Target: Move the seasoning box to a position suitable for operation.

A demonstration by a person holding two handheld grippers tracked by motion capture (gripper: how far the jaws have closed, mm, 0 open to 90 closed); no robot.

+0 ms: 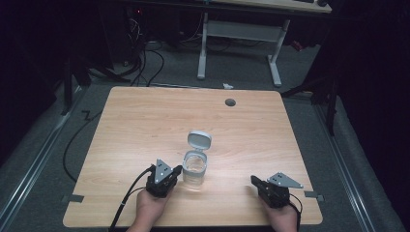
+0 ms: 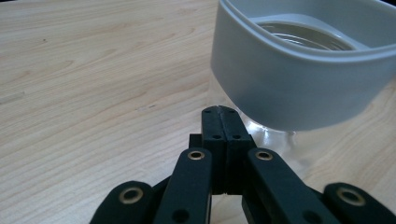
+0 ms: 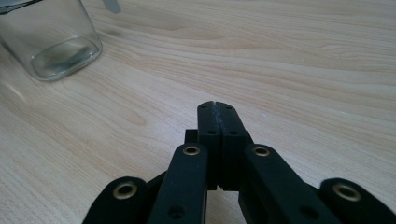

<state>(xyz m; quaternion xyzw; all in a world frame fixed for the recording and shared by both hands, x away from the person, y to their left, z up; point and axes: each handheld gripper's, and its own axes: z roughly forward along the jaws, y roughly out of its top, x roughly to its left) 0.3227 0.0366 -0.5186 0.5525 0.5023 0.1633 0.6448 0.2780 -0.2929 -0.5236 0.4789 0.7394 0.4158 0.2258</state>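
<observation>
- Two claws are at the near edge of the desk [image 1: 145, 116], one in each of the person's hands; both have their jaws pressed fully together with nothing between them.
- The jar [image 1: 195, 169] stands upright on the desk, near the front and a little left of middle. It is clear glass with a grey collar around the mouth, and its flip lid [image 1: 199, 140] is hinged back and stands open behind it.
- The left claw [image 1: 177, 170] sits just beside the jar on its left. In the left gripper view the closed tips [image 2: 219, 111] lie low under the grey collar [image 2: 289, 88], close to the glass; whether they touch it cannot be told.
- The right claw [image 1: 253, 180] is well apart from the jar, to its right, low over bare wood. In the right gripper view its tips [image 3: 215, 106] point across the desk, with the jar's base [image 3: 56, 51] off at the upper left.
- Step in hand, as I judge it: the approach to the jar, with the left claw leading and no grip taken yet.
- Next move, likely: the left claw would have to open wide enough to span the glass body below the collar, then close to steady it. The right claw could then come in for the lid.
- Care needed: a closed claw nudging the glass may slide or tip the jar.
</observation>
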